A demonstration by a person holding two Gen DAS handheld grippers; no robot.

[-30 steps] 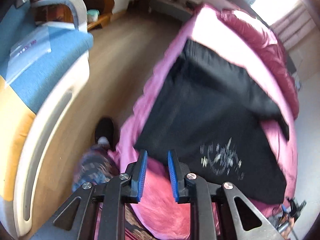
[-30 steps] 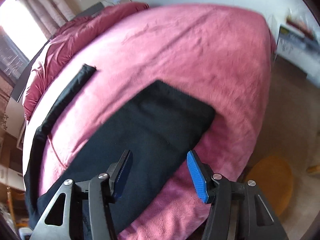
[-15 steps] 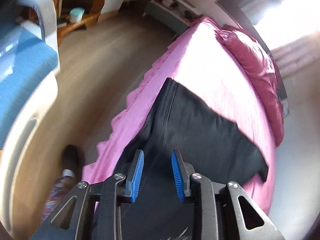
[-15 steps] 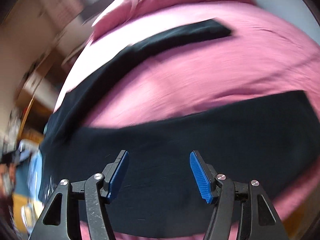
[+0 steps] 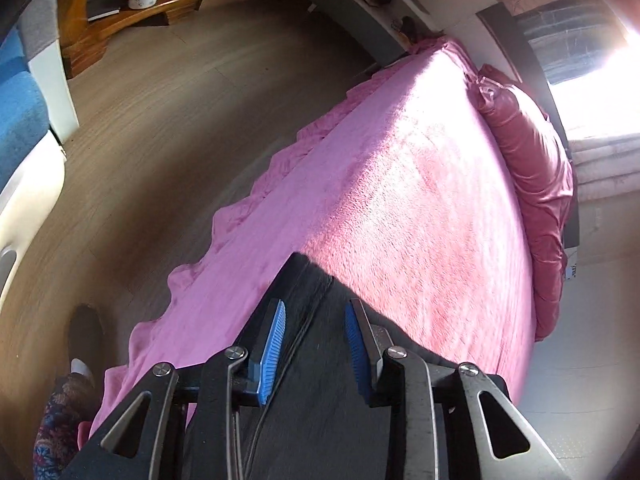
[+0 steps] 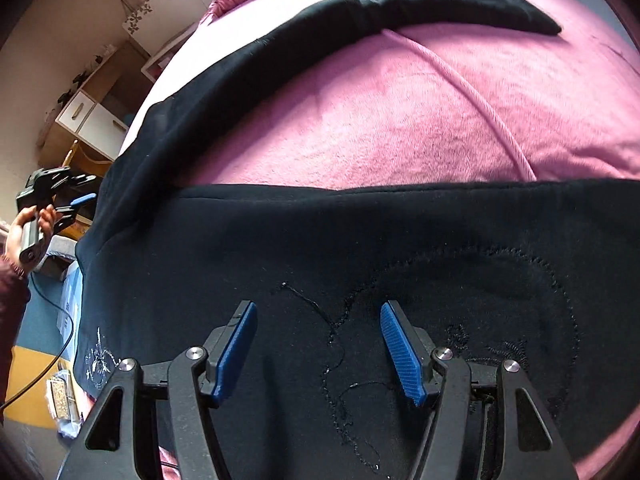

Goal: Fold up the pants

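Black fleece pants (image 6: 360,240) are spread flat on the pink plush bedspread (image 6: 400,128), 1 leg trailing toward the far side of that bedspread. The left gripper (image 5: 314,340) is held narrowly parted over a hem corner (image 5: 304,276) near the bedspread's floor-side edge, gripping nothing. The right gripper (image 6: 318,344) is held wide over the embroidered panel (image 6: 480,320). Both layers should be pinched at the corner, then lifted evenly so the fold stays square.

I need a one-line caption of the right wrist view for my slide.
Right gripper open above black pants spread on a pink blanket, one leg stretching away.
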